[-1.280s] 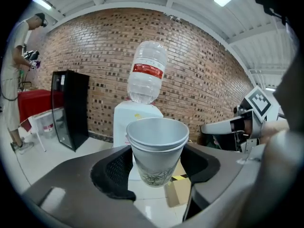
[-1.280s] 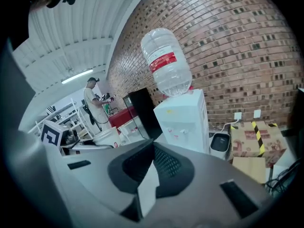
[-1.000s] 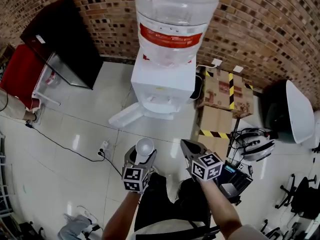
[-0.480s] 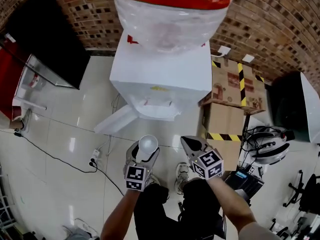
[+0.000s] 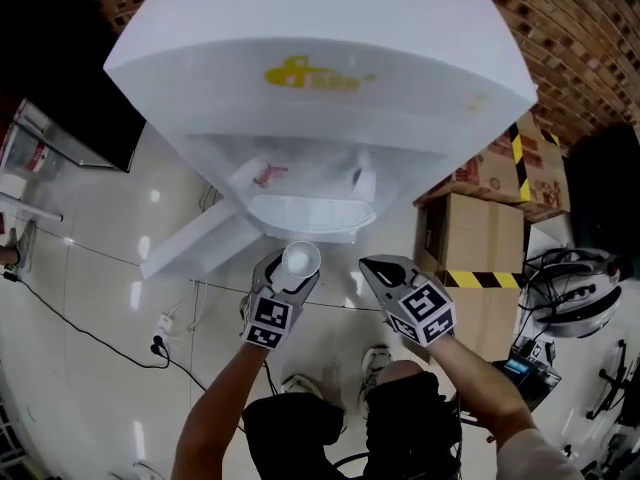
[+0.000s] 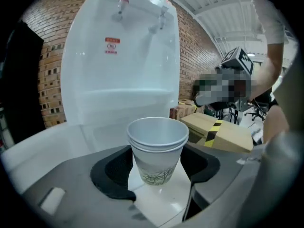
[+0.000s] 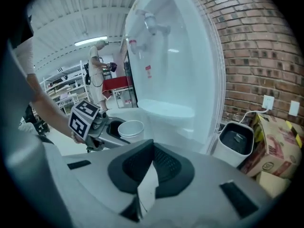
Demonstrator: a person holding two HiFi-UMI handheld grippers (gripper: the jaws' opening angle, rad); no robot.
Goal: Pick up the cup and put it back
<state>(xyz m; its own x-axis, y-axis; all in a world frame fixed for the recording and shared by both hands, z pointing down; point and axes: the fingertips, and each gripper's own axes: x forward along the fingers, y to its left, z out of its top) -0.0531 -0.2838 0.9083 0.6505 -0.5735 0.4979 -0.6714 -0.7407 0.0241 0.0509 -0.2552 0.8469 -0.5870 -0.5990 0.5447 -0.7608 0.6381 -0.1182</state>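
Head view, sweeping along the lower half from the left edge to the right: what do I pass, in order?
white power strip on the floor → left tongs gripping the paper cup → right tongs, empty → taped cardboard box → white helmet-like device

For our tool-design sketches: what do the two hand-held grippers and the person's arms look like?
The left gripper and right gripper are smooth grey shells tapering forward, with black pads inside. Each carries a white cube printed with black square markers at its rear. No cables show. The arms are bare; a light short sleeve shows on the right.
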